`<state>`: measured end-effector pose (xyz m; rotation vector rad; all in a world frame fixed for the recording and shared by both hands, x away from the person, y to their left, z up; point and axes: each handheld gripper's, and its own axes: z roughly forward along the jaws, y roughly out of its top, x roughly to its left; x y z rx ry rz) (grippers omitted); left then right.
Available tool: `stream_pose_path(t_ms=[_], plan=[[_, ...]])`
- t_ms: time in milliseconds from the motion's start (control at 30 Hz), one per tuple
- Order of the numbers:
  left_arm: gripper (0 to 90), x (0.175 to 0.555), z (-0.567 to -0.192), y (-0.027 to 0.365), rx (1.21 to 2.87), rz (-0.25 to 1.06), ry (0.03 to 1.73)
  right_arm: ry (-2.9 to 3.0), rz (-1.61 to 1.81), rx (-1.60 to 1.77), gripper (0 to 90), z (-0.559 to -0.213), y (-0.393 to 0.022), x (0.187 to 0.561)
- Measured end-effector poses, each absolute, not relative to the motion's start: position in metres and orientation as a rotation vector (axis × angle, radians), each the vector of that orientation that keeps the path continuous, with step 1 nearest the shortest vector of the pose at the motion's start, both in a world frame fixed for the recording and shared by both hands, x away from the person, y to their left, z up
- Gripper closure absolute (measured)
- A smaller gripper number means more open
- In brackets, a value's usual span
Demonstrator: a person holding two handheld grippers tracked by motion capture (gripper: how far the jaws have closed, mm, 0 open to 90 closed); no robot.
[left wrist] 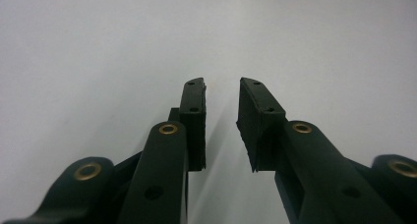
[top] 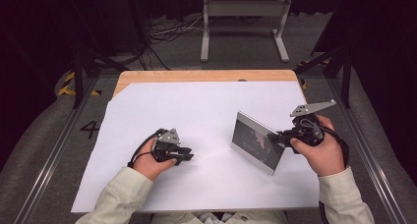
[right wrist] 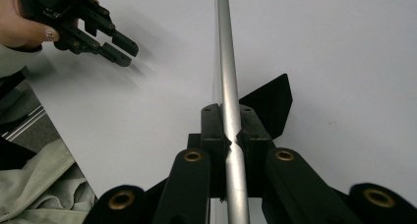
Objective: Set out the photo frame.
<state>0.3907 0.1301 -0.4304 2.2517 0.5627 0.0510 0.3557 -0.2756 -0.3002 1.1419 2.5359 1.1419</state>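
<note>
Left forearm — pale sleeve, entering from the bottom edge of the high view, angled up and inward. Left hand (top: 150,164) — wrapped around the body of the left gripper (top: 186,156), which lies low and points toward the right. Jaws parted, a narrow gap between the pads, nothing between them.

Right forearm — pale sleeve, rising from the lower right. Right hand (top: 322,153) — grips the right gripper (right wrist: 230,135), pointed left, grey plate on top. Jaws closed tight on a thin silver edge.
</note>
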Motion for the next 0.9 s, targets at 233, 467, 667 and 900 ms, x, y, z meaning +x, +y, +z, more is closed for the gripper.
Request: stream_pose_path(t_ms=[233,467,667,900], plan=[[72.7,0.39,-0.43,0.147,2.221,0.07,0.618,2.596,1.163,1.038,84.4,-0.295,-0.27,0.37],[72.2,0.389,-0.432,0.156,2.22,0.074,0.641,2.641,1.167,0.954,84.4,-0.294,-0.263,0.382],[71.6,0.391,-0.434,0.161,2.218,0.086,0.665,2.684,1.167,0.865,84.5,-0.289,-0.254,0.387],[71.4,0.39,-0.435,0.163,2.219,0.103,0.683,2.732,1.161,0.779,84.4,-0.286,-0.244,0.393]])
